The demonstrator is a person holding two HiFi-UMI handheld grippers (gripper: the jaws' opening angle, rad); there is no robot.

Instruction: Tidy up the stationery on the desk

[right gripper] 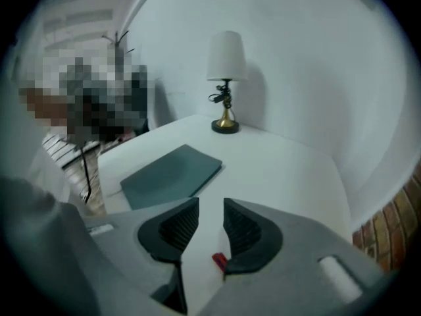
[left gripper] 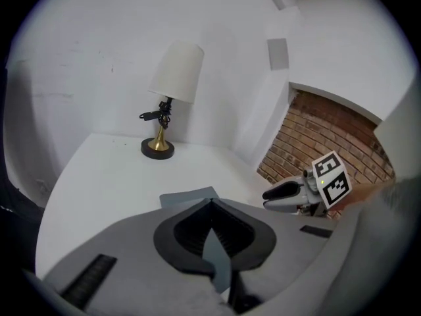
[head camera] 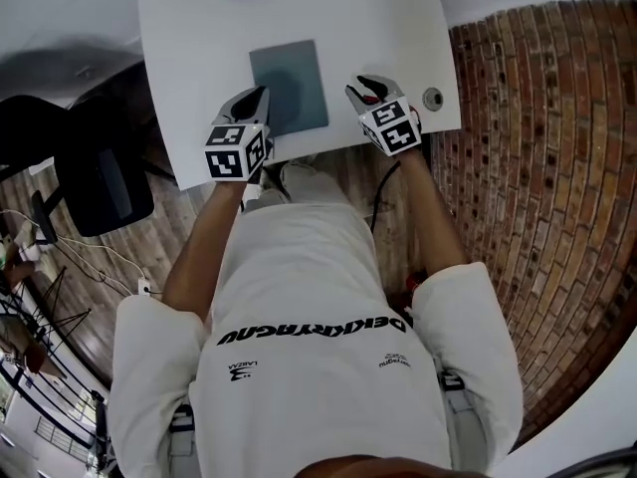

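Pad (head camera: 289, 86), grey-blue and flat, lay on the white desk (head camera: 189, 28), near its front edge and about midway along it. No label or print showed on its cover. The only writing was a line of black block letters across the person's white shirt (head camera: 318, 327), seen reversed and not surely readable. Each gripper's cube carried black-and-white square markers.

The left gripper (head camera: 261, 93) hung at the pad's near left corner. Its jaw tips were pressed together with nothing between them; the pad's colour showed through the wedge behind the tips. The right gripper (head camera: 360, 86) stood just right of the pad, between it and a round grommet (head camera: 432, 98). Its jaws were spread a little, with bare desk in the gap. A small red bit (right gripper: 219, 262) sat low by one jaw; what it was could not be told.

The lamp (left gripper: 172, 97) stood at the far edge, its cream shade on a brass stem and dark base. The head view cut it off at the frame's top. Bare desk lay open between pad and lamp and on both sides. Brick (head camera: 537, 167) lay off the desk's right edge, and a black chair (head camera: 90, 177) off its left.
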